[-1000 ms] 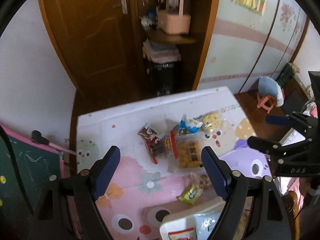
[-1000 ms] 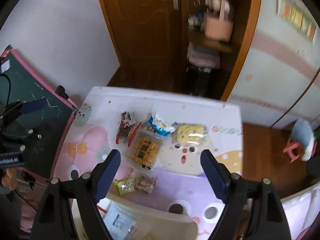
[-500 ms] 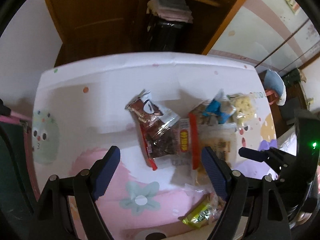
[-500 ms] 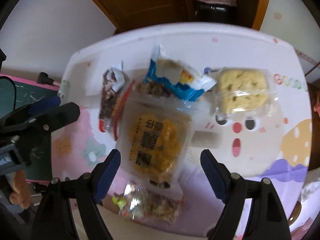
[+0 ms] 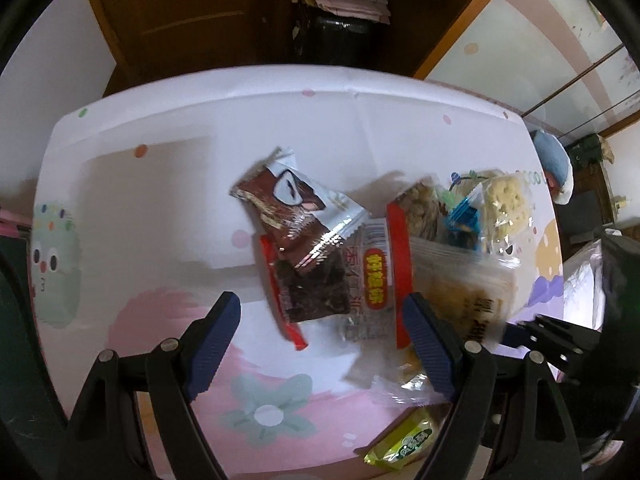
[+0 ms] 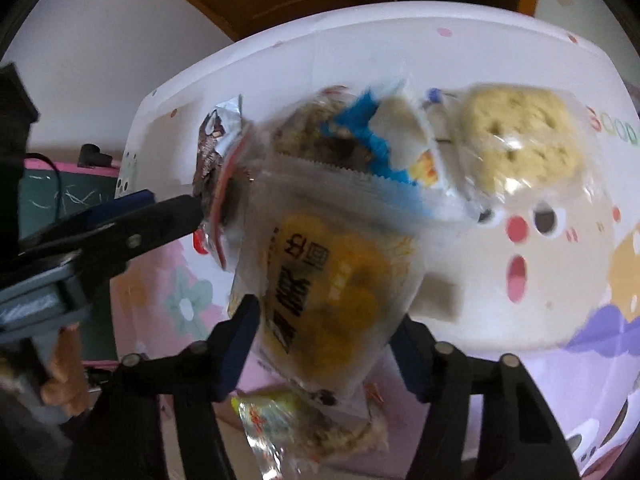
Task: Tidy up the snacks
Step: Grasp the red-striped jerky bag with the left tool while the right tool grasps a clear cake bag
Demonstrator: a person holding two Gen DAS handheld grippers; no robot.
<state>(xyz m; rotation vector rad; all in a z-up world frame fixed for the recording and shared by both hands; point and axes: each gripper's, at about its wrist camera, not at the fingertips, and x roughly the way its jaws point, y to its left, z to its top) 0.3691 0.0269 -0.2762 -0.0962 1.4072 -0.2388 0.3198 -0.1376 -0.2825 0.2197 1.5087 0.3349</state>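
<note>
- Right gripper [image 6: 326,344]: jaws have just been closing, pads now pressing both sides of clear cracker bag [image 6: 332,280]
- Left gripper [image 5: 320,334] spread wide over red-edged dark snack bag [image 5: 316,288], touching nothing
- Beyond cracker bag: blue packet [image 6: 384,140], yellow cake pack [image 6: 524,144], all on cartoon-print surface [image 6: 540,300]

Little can be read. The clear bag [image 6: 320,280] between the right hand-held gripper's [image 6: 324,344] fingers carries large black Chinese characters, too blurred to make out. Between the left hand-held gripper's [image 5: 320,340] fingers, a dark-snack bag [image 5: 320,284] bears a yellow oval label [image 5: 375,280] with red Chinese characters, unclear. Far right of it, coloured letters "GOO" [image 6: 612,128] are printed on the desk cover [image 6: 500,300].
</note>
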